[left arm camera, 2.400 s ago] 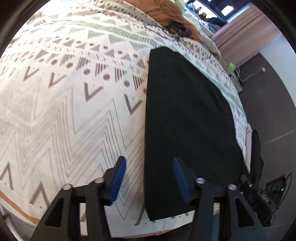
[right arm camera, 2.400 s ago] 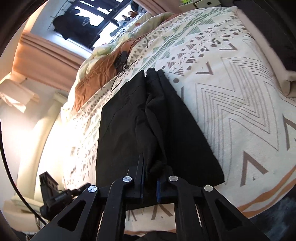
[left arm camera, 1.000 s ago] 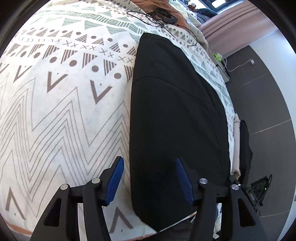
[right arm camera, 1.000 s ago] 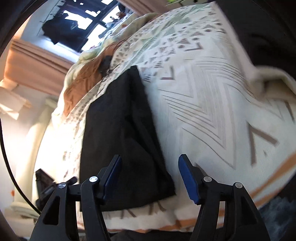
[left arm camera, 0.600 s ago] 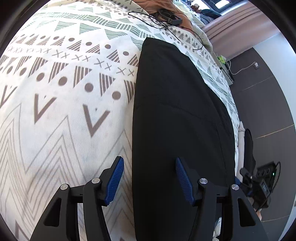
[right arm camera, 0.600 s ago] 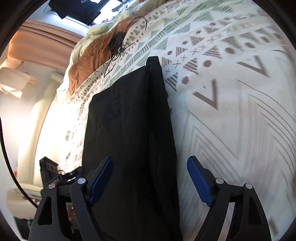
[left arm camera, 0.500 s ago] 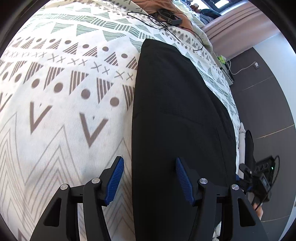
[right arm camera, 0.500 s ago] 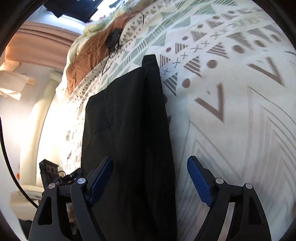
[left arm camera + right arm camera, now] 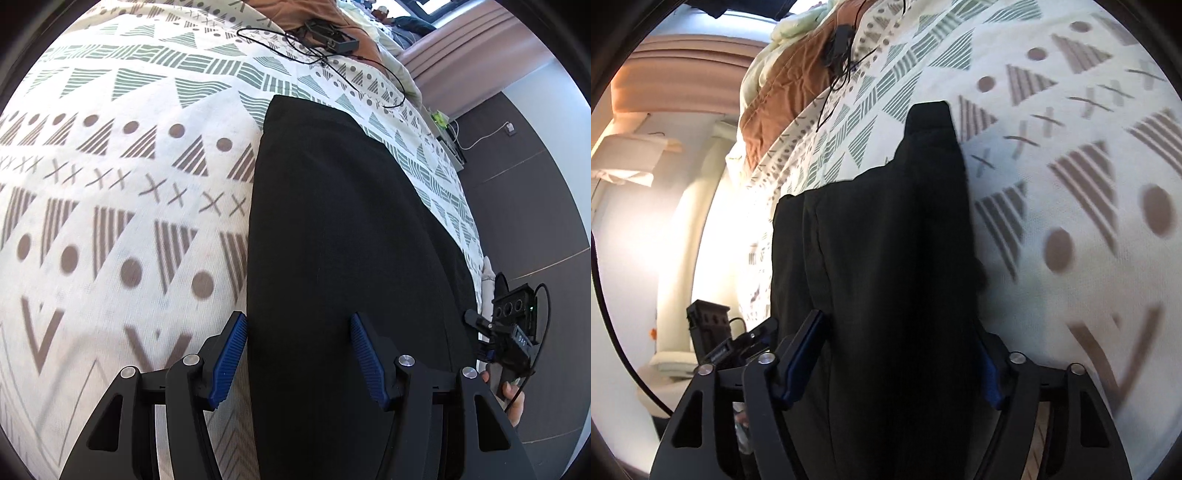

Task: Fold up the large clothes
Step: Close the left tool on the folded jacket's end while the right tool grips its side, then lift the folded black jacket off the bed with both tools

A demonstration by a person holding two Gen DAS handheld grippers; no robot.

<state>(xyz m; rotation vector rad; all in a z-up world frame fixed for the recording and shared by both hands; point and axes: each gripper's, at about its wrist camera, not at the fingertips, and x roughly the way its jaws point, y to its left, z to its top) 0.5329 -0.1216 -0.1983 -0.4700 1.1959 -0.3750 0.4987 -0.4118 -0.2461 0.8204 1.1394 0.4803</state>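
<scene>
A long black garment (image 9: 343, 236) lies folded lengthwise on a patterned bedspread (image 9: 110, 177). It also shows in the right wrist view (image 9: 886, 258), with a layered edge on its left. My left gripper (image 9: 295, 354) is open, its blue pads astride the garment's left edge, low over the cloth. My right gripper (image 9: 897, 354) is open wide, its fingers on either side of the garment's width, close above it. Neither holds anything.
A black device with a thin cable (image 9: 332, 35) lies on an orange blanket (image 9: 783, 92) at the far end of the bed. The bed edge and dark floor (image 9: 535, 192) run along the garment's right. The other gripper (image 9: 513, 332) shows at the right edge.
The right gripper let go of the bunched cloth and opened. Both grippers have moved forward along the garment and lower toward it.
</scene>
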